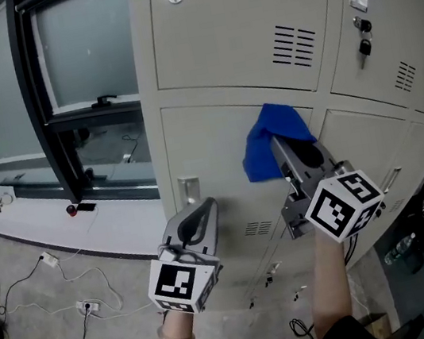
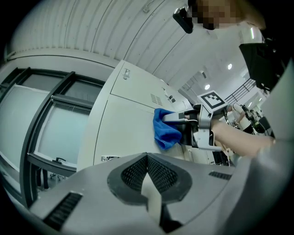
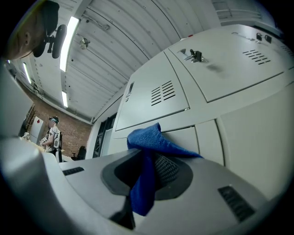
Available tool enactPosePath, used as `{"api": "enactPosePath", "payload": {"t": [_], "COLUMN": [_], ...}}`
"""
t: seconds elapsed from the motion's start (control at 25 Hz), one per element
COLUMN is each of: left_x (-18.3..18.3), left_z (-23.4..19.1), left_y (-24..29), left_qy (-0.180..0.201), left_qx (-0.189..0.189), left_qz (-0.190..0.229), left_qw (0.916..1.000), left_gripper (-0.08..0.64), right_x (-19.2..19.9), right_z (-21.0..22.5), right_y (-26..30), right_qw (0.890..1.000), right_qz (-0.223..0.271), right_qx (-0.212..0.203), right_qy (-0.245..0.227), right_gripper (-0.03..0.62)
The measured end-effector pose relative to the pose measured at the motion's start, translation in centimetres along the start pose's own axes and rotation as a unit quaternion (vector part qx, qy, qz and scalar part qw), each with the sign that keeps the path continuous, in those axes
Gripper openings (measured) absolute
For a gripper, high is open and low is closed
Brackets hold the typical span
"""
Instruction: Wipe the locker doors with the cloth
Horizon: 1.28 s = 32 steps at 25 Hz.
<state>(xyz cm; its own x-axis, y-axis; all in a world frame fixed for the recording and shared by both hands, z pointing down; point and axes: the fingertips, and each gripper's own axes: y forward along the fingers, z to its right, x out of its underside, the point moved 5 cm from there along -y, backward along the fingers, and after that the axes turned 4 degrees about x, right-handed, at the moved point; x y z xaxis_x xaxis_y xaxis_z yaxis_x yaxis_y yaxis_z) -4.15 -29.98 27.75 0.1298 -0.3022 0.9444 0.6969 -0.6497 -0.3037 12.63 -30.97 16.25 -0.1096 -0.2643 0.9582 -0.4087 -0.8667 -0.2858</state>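
The left claw [image 1: 204, 206] is held low in front of the lockers, its jaws closed together with nothing between them. Further up, the right claw [image 1: 279, 144] is clamped on the blue cloth [image 1: 265, 152], which is bunched against the beige locker door [image 1: 207, 137].

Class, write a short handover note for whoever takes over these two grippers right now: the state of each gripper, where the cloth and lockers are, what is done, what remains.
Left gripper: fingers together, holding nothing, low in front of the locker doors.
Right gripper: shut on the blue cloth, which is bunched at the top right corner of a middle-row door. Contact looks likely but is not certain.
Done: cloth gripped and brought to the door. How much has been wiped cannot be told.
Left: wipe this door, then the others.
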Motion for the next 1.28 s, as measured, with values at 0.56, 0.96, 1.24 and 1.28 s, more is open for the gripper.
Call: {"api": "enactPosePath", "payload": {"t": [0.56, 0.96, 1.24, 1.28], "left_x": [0.7, 0.2, -0.3, -0.4], "left_z": [2.4, 2.2, -0.3, -0.7], "left_y": [1.9, 1.1, -2.1, -2.6], "left_qy": [-0.012, -0.002, 0.008, 0.01], "left_qx": [0.026, 0.011, -0.036, -0.043], "left_qz": [-0.001, 0.003, -0.003, -0.005], "left_qw": [0.9996, 0.9999, 0.9993, 0.999], "left_gripper": [0.006, 0.006, 0.006, 0.006], "right_x": [-0.6, -0.8, 0.4, 0.8], "right_z": [4.9, 4.2, -0.9, -1.8], "right_y": [-3.7, -4.4, -2.6, -2.0], "right_qw": [0.998, 0.997, 1.0, 1.0], "right_qz": [-0.004, 0.003, 0.015, 0.012], "right_qx": [0.068, 0.067, -0.009, -0.02], "right_qy": [-0.01, -0.022, -0.002, 0.001], "right_gripper": [0.061, 0.061, 0.061, 0.061]}}
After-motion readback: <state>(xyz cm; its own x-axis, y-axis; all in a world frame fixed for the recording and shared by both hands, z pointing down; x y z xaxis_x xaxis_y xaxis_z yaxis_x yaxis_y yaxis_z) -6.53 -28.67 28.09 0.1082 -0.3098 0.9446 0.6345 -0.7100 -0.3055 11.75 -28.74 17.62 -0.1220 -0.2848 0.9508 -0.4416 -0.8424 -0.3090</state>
